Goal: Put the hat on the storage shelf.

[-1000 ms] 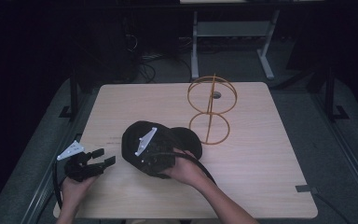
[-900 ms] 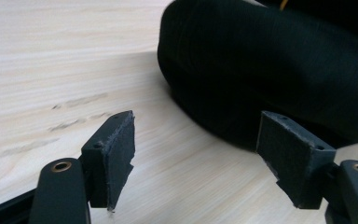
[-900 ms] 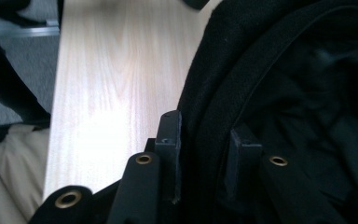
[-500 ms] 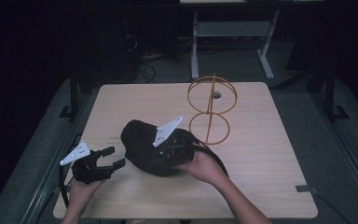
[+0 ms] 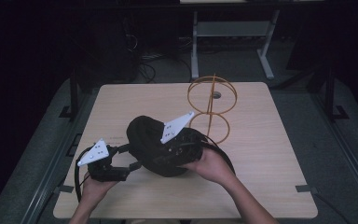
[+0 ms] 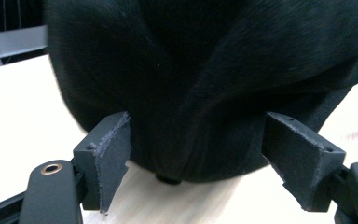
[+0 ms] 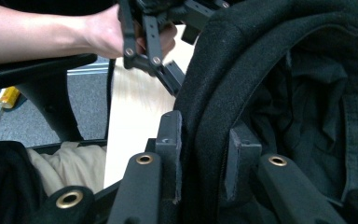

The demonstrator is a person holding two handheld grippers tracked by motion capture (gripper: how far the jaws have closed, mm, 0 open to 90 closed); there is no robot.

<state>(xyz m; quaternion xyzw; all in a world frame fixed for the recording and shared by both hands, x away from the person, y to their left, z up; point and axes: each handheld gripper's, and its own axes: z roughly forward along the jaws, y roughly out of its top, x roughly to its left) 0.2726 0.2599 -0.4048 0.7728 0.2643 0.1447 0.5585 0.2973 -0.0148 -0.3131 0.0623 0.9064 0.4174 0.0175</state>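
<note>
A black cap (image 5: 144, 135) is held tilted above the wooden table (image 5: 261, 186), its crown turned to the left. My right gripper (image 5: 168, 149) is shut on the cap's edge; the right gripper view has the two jaws (image 7: 205, 158) clamping the thick fabric rim (image 7: 214, 93), with the cap's inside to their right. My left gripper (image 5: 128, 157) sits just left of the cap with its jaws wide. They have just been opening. The crown (image 6: 205, 70) lies between and just beyond the pads (image 6: 107, 158), which do not press on it.
A gold wire stand (image 5: 212, 109) made of two rings stands on the table behind the cap, towards the back right. Table legs and cables lie on the dark floor beyond. The right gripper view also has the other hand with its gripper (image 7: 154, 51).
The cap lay flat on the table; the right gripper has raised and tilted it. The left gripper has moved right from the table's left edge up to the crown.
</note>
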